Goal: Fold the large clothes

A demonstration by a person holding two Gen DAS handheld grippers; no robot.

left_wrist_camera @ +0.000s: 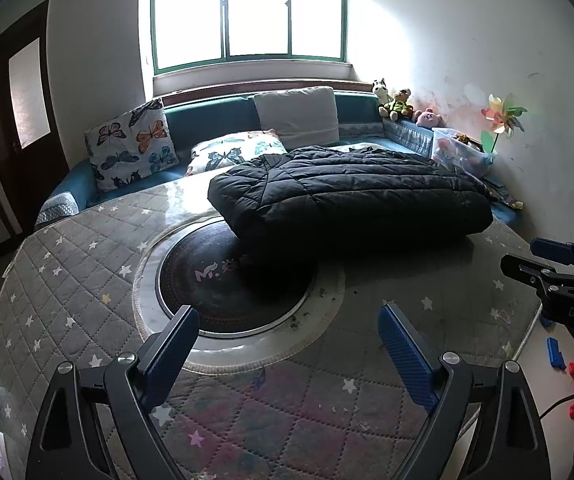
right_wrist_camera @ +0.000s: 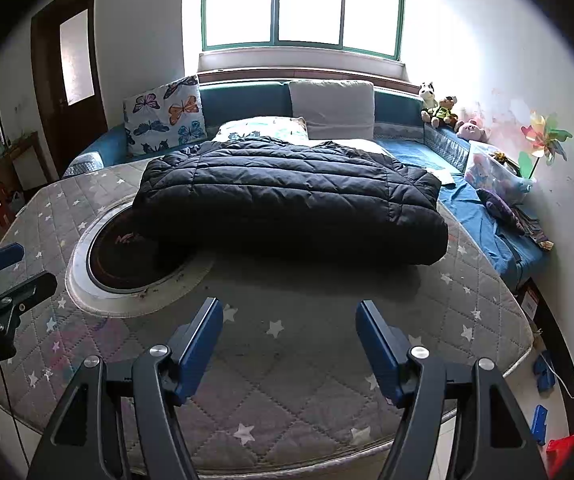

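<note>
I judged the job to be close to finished. The black quilted puffer jacket (right_wrist_camera: 287, 204) lay as a thick, roughly rectangular bundle at the far side of the worktop (right_wrist_camera: 307, 360), which was covered in a grey star-patterned quilted cloth. One corner of the jacket overhung the round dark inset (left_wrist_camera: 223, 284) in the middle, and its far edge reached toward the blue sofa (left_wrist_camera: 215, 120). No sleeve or hood stuck out on the sides I could see, so the folds looked done; the far side was hidden from me. My left gripper (left_wrist_camera: 289, 344) hung over the near part of the worktop with its fingers spread and nothing between them. My right gripper (right_wrist_camera: 289, 338) did likewise, released and empty, well short of the jacket. What seemed left, if anything, was to square up the bundle or press it flatter, since it sat puffed and slightly askew.
</note>
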